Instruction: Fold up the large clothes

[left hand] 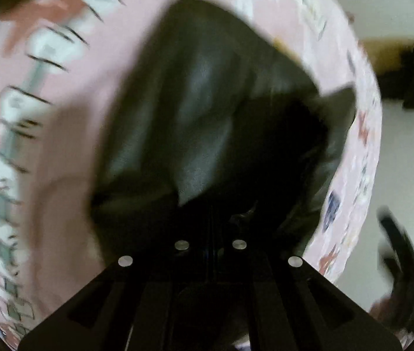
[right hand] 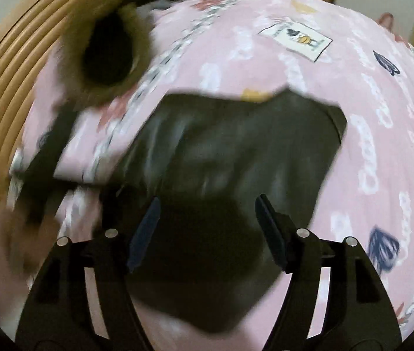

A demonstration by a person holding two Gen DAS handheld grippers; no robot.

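Left wrist view. Item 1: dark olive-black garment of smooth woven cloth [left hand: 207,111], draped up from the left gripper [left hand: 210,219] toward 12 o'clock, its folds lit in pale streaks. The gripper's 2 fingers sit pressed close together at 6 o'clock with dark cloth bunched right at their tips; judged to be pinching a fold or corner of the garment, though the contact point itself is lost in shadow. Item 2: pink bed sheet printed with white chain bands and small red and navy motifs [left hand: 69,134], running behind the garment from 7 to 1 o'clock. Pose: left gripper pointed across the bed with the cloth raised before the lens; the picture is blurred.

Right wrist view. The same garment [right hand: 236,152] lies as a rough dark rectangle on the pink sheet [right hand: 367,152], spreading from centre to 6 o'clock. The right gripper [right hand: 207,228] has its 2 fingers spread wide, blue-grey pads facing each other, poised over the near part of the cloth and holding nothing. At 10 o'clock a blurred dark device with a round black opening [right hand: 107,55], probably the other hand-held unit, hangs over the sheet. A ribbed light-wood headboard [right hand: 11,67] curves from 8 to 11 o'clock.

Handling note, judged: carry the pinched portion over in 1 even arc, use the spread right gripper to pin or catch the matching edge, and align edges before letting go; slippery cloth may slide and skew the fold.
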